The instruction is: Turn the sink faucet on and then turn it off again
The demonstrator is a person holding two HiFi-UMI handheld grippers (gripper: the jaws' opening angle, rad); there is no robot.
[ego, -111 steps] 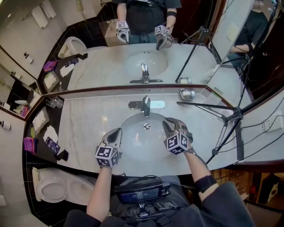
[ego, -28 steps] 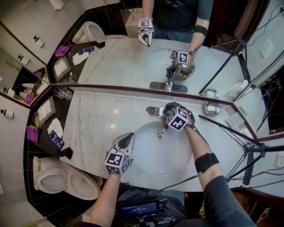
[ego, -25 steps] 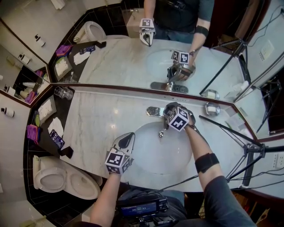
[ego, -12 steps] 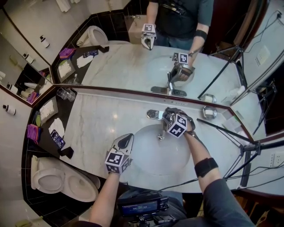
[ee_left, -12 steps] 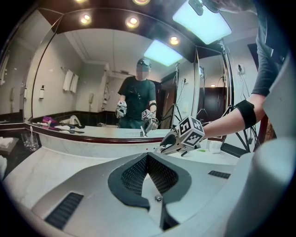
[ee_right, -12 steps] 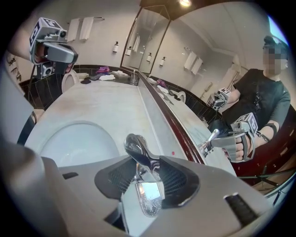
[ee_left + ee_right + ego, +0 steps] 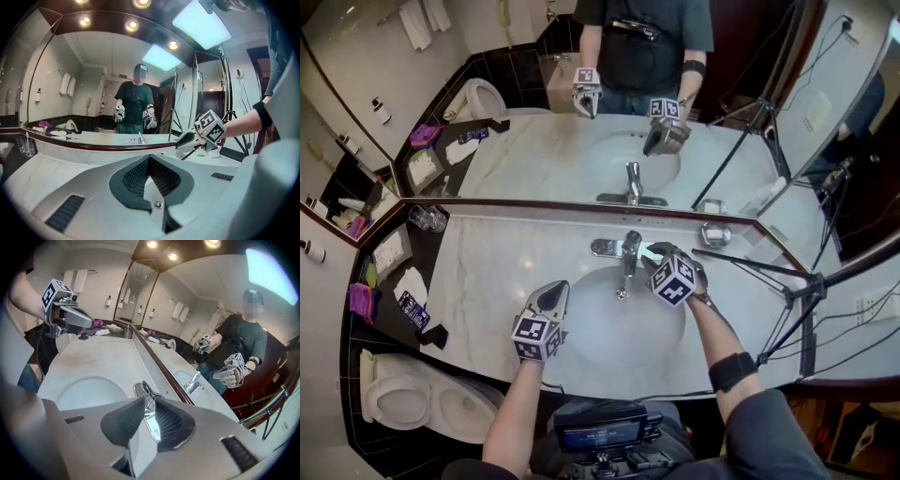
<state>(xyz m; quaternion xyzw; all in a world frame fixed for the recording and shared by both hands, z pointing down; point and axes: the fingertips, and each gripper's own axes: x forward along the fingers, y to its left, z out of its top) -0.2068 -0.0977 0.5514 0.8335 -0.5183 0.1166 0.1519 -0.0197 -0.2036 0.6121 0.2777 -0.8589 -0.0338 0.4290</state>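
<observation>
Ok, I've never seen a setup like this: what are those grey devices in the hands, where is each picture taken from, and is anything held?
There is no robot: a person holds grey hand-operated tongs in each hand. One picture looks down from a camera on the person's head; the other two are from cameras riding on the tongs. Below lies a white marble counter with an oval white sink under a wall mirror. The left tongs are shut and empty. The right tongs have just been closing and grip the chrome faucet lever.
</observation>
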